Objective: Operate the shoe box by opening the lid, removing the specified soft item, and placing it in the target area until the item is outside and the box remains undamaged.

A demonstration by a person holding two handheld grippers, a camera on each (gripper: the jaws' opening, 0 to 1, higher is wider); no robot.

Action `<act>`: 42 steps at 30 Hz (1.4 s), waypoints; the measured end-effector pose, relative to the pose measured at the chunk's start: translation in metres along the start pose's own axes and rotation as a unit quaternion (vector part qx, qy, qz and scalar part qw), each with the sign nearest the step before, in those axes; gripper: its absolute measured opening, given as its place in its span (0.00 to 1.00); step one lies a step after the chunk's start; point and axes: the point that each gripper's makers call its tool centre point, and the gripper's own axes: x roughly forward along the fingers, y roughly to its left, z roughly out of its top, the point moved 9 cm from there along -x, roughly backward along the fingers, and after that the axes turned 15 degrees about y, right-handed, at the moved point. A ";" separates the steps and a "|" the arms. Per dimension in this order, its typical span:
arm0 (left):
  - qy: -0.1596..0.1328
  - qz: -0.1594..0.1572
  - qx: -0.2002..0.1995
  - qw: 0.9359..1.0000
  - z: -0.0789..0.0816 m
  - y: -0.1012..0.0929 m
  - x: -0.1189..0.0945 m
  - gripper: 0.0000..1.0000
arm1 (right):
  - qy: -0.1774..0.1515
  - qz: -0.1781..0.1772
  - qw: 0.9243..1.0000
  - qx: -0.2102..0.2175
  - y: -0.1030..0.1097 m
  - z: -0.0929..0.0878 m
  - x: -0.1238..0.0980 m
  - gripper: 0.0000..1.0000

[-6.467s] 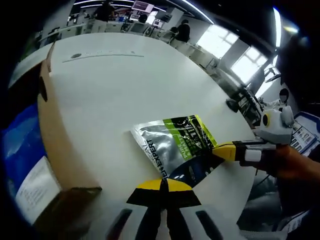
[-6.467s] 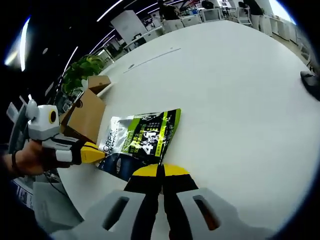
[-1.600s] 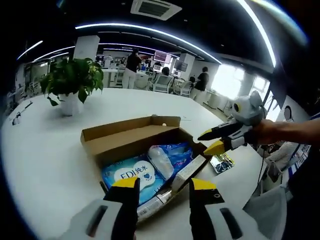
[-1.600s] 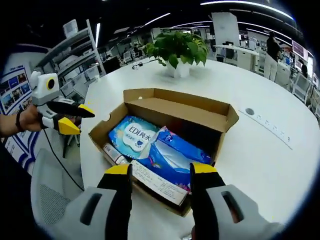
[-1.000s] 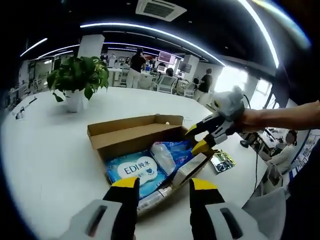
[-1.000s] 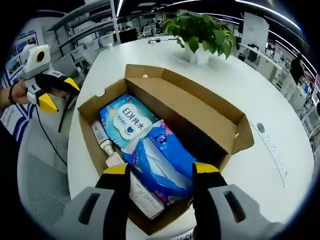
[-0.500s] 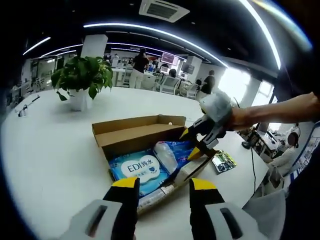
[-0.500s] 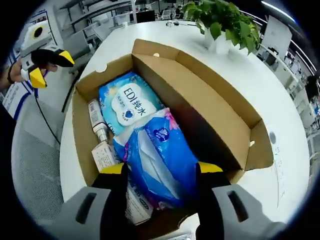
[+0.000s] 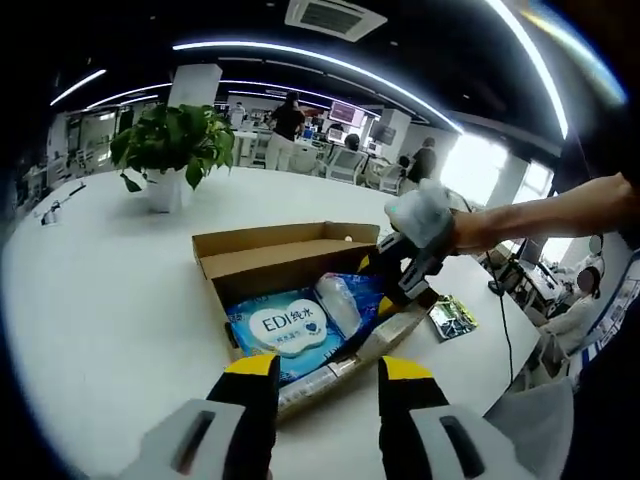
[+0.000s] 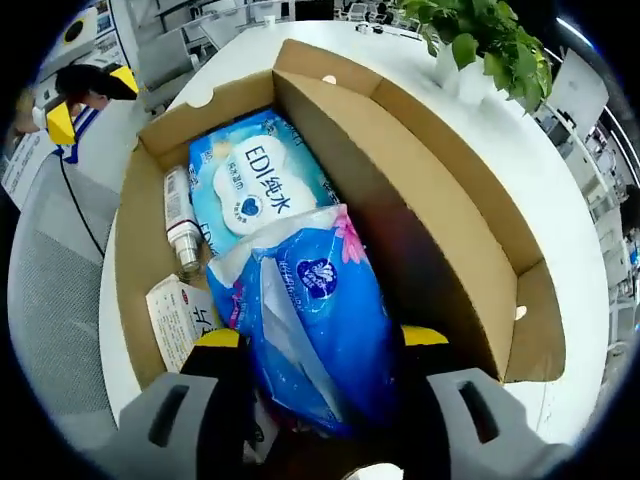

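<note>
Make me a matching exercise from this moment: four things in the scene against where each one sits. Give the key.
Things:
1. blue tissue pack
2. EDI pack
3. potted plant
4. foil pouch

Places:
A. on the table outside the shoe box
B. between the right gripper's open jaws
C. on the table beyond the box
D. flat in the box, beside the tube

Pairs: 1-B, 2-D, 3-C, 4-A

Bright ceiling light strips [image 9: 300, 55] and a glaring window [image 9: 478, 165] light the room evenly. Fisheye bending warps the edges. The shoe box [image 10: 420, 200] interior lies in shadow.
</note>
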 end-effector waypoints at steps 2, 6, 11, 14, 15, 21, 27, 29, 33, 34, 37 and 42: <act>0.003 -0.001 0.001 1.000 0.000 -0.001 0.002 0.39 | 0.004 -0.011 1.000 -0.014 0.002 0.001 0.001 0.54; 0.003 -0.005 0.001 1.000 0.001 -0.002 0.005 0.39 | 0.011 -0.021 0.999 -0.046 0.003 0.005 0.005 0.52; 0.007 -0.010 0.005 1.000 0.003 -0.006 0.010 0.39 | 0.026 -0.025 0.997 -0.063 0.014 0.010 0.004 0.48; 0.008 -0.013 0.007 1.000 0.004 -0.008 0.011 0.38 | 0.027 -0.019 0.998 -0.057 0.019 0.009 0.000 0.45; 0.008 -0.014 0.007 1.000 0.005 -0.008 0.011 0.38 | 0.028 -0.017 0.998 -0.058 0.022 0.008 -0.002 0.42; 0.004 -0.019 -0.002 1.000 0.006 -0.006 0.011 0.36 | 0.028 -0.012 0.998 -0.050 0.026 0.005 -0.010 0.23; 0.001 -0.022 -0.009 1.000 0.008 -0.009 0.010 0.35 | 0.011 -0.019 0.999 -0.029 0.015 -0.001 -0.022 0.00; 0.000 -0.025 -0.010 1.000 0.009 -0.011 0.010 0.35 | 0.011 -0.018 0.999 -0.034 0.017 -0.003 -0.022 0.00; -0.001 -0.026 -0.008 1.000 0.011 -0.014 0.009 0.35 | 0.015 -0.032 0.998 -0.051 0.022 -0.001 -0.026 0.00; -0.004 -0.027 -0.011 1.000 0.012 -0.014 0.008 0.35 | 0.014 -0.034 0.998 -0.051 0.019 -0.002 -0.025 0.00; -0.005 -0.026 -0.014 1.000 0.012 -0.009 0.006 0.35 | 0.010 -0.037 0.998 -0.053 0.015 -0.003 -0.027 0.00; -0.008 -0.022 -0.016 1.000 0.012 -0.004 0.004 0.35 | -0.008 -0.043 0.998 -0.041 0.015 0.000 -0.038 0.00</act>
